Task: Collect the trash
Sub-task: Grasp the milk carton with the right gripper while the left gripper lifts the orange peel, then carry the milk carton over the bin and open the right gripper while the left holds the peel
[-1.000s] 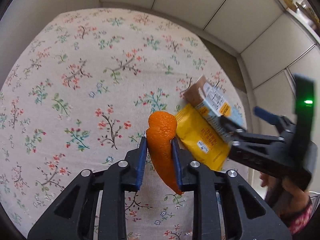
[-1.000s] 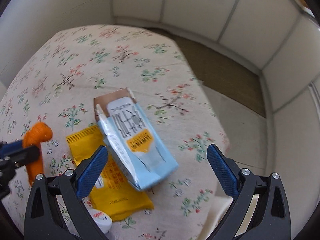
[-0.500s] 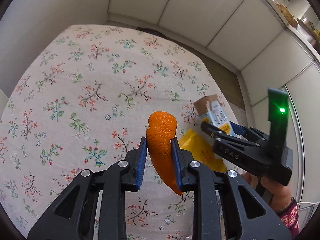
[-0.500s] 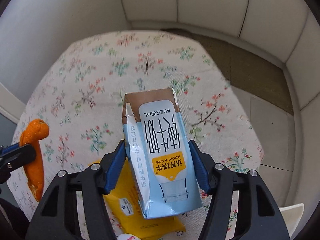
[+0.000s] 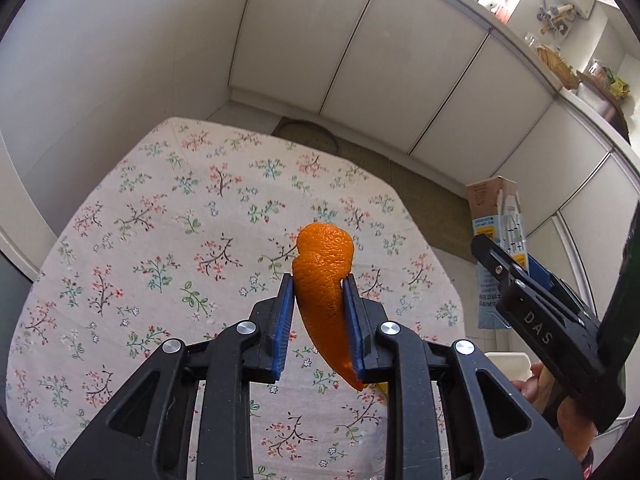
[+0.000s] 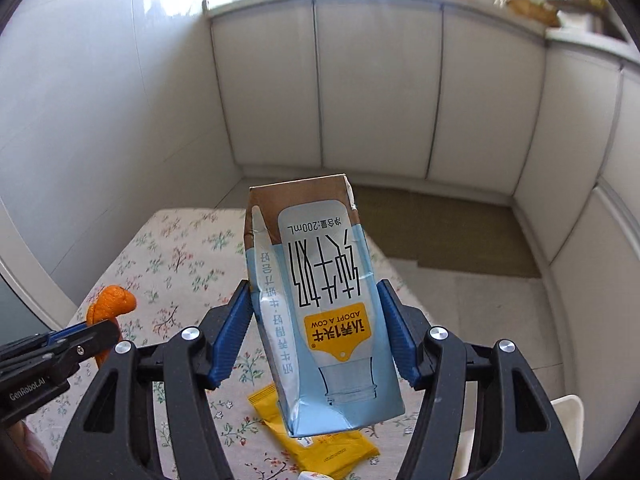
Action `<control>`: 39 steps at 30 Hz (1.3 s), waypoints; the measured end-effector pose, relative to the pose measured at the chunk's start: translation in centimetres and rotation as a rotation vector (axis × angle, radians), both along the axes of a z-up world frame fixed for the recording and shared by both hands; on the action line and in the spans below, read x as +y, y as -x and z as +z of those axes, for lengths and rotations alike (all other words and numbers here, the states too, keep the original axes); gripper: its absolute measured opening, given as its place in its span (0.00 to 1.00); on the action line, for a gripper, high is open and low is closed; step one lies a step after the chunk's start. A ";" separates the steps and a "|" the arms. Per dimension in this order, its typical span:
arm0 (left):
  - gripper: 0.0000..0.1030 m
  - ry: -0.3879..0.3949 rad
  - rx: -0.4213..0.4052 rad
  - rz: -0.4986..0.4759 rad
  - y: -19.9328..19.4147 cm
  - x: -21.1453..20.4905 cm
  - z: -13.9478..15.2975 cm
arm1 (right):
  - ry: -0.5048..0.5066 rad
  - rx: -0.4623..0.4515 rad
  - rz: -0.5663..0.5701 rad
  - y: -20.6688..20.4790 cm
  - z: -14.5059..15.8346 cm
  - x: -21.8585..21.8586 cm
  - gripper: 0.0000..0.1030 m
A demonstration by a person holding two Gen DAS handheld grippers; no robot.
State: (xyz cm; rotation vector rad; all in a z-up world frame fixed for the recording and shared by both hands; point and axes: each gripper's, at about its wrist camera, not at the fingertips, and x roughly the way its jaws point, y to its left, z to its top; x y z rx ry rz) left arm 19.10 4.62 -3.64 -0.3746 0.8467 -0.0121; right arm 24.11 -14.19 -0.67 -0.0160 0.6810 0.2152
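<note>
My left gripper is shut on a curled orange peel and holds it above the floral table. The peel also shows at the left of the right wrist view. My right gripper is shut on a light-blue and brown milk carton, held upside down above the table's right side. The carton and right gripper show in the left wrist view. A yellow wrapper lies on the table below the carton.
White cabinet doors stand behind the table. A brown mat lies on the floor beyond the table edge. A white container rim is at the lower right. A small white item peeks in beside the wrapper.
My right gripper closed on the milk carton and lifted it off the table. My left gripper rose with the orange peel. Both views now tilt up toward the cabinets.
</note>
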 end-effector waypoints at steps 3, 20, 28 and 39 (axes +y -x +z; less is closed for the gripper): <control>0.23 0.000 -0.040 -0.002 0.9 -0.1 1.3 | 0.015 -0.054 -0.019 1.6 1.2 -0.1 0.60; 0.23 -0.055 -0.246 -0.038 5.0 -3.3 6.1 | 0.007 -0.248 -0.224 8.7 5.3 -5.0 0.60; 0.23 -0.103 -0.312 -0.096 5.9 -6.5 6.2 | 0.015 -0.286 -0.311 9.7 6.0 -8.8 0.60; 0.23 -0.116 -0.316 -0.207 6.1 -11.7 5.3 | 0.040 -0.276 -0.417 12.0 6.5 -14.6 0.60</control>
